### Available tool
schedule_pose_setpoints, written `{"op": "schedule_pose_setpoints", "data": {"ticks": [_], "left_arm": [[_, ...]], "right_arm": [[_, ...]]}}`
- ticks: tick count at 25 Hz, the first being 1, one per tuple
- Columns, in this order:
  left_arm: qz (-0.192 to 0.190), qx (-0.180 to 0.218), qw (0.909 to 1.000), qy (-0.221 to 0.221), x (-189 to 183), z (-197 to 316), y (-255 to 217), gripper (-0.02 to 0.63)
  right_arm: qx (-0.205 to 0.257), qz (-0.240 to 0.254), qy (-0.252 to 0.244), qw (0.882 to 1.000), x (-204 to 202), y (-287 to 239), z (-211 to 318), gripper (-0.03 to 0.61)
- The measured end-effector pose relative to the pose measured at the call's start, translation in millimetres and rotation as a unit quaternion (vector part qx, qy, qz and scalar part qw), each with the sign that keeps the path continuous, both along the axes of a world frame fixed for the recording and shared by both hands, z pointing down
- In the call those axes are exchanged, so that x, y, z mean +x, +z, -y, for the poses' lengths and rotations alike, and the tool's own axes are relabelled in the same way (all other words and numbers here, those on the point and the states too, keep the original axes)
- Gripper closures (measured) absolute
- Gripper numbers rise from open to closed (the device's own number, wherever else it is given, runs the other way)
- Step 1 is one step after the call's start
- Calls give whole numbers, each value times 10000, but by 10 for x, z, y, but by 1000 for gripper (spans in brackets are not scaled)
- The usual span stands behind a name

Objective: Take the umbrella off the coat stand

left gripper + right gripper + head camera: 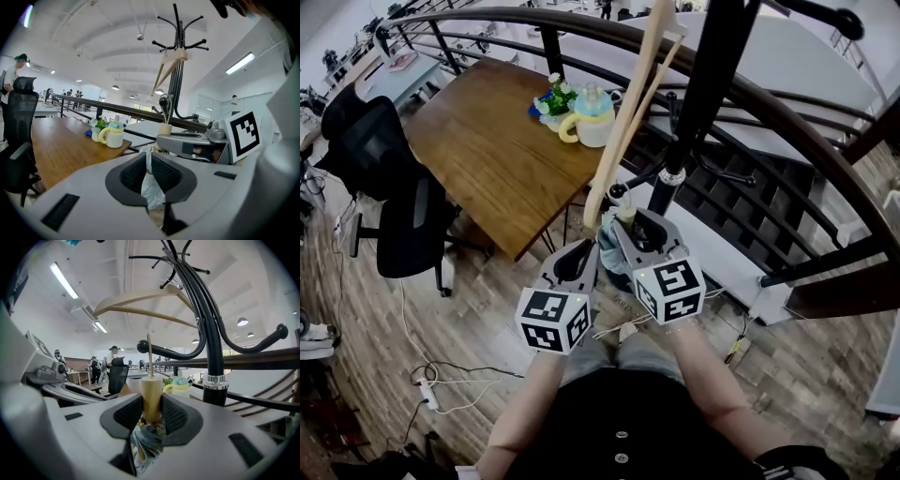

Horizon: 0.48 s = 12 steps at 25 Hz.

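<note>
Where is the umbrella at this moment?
Low centre in the head view, the umbrella is held just left of the coat stand pole: right gripper on its cream end, left gripper on its fabric.

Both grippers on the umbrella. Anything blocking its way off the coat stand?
Yes. In the right gripper view a black hook of the coat stand crosses over the umbrella at its thin tip, with a wooden hanger higher up. The left gripper and right gripper are both clamped on the umbrella.

A yellow-handled cup (591, 120) and flowers (554, 96) sit on a wooden table (487, 155). A black office chair (389, 178) stands alongside.
</note>
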<state>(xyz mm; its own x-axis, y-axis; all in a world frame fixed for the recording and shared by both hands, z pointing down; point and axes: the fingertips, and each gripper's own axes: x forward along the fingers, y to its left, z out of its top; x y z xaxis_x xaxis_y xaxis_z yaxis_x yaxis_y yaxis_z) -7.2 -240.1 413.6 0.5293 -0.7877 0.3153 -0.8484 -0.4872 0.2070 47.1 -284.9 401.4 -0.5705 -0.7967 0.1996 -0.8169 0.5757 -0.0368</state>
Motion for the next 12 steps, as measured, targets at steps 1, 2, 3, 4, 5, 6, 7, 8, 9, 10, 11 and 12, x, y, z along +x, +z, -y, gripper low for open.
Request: {"op": "schedule_pose_setpoints", "data": {"ticks": [1,2,3,4,5,6,7,8,9,10,11,12], "left_arm": [[-2,6,10000,6,-12,-14,-10,586],[1,13,10000,12,-25,-29,-18,586],[5,19,10000,18,-39,-44,-25,586],[12,25,10000,25,-53,-59,-27,586],[19,28,10000,32,-70,-75,-27,586],[26,29,10000,36,-89,-92,-27,586],[30,30,10000,36,-111,-111,-29,586],[30,32,10000,33,-134,-130,-33,586],[26,36,10000,29,-155,-151,-38,586],[18,39,10000,28,-174,-172,-43,586],[7,40,10000,29,-192,-192,-45,586],[-3,38,10000,32,-210,-211,-45,586]], "right_arm": [[12,-14,16,10000,-6,-13,-11,449],[23,-37,29,10000,-16,-21,-23,449],[33,-60,41,10000,-28,-24,-36,449],[41,-76,51,9999,-41,-23,-51,448],[48,-84,56,9999,-55,-20,-69,448],[54,-86,55,9999,-71,-18,-90,448],[60,-85,47,9999,-90,-21,-110,449],[68,-84,35,9999,-111,-28,-131,449],[76,-86,21,9999,-134,-40,-152,449],[84,-90,10,9999,-157,-51,-172,449],[89,-95,7,9999,-178,-58,-189,449],[90,-100,11,9999,-197,-60,-205,449]]}}
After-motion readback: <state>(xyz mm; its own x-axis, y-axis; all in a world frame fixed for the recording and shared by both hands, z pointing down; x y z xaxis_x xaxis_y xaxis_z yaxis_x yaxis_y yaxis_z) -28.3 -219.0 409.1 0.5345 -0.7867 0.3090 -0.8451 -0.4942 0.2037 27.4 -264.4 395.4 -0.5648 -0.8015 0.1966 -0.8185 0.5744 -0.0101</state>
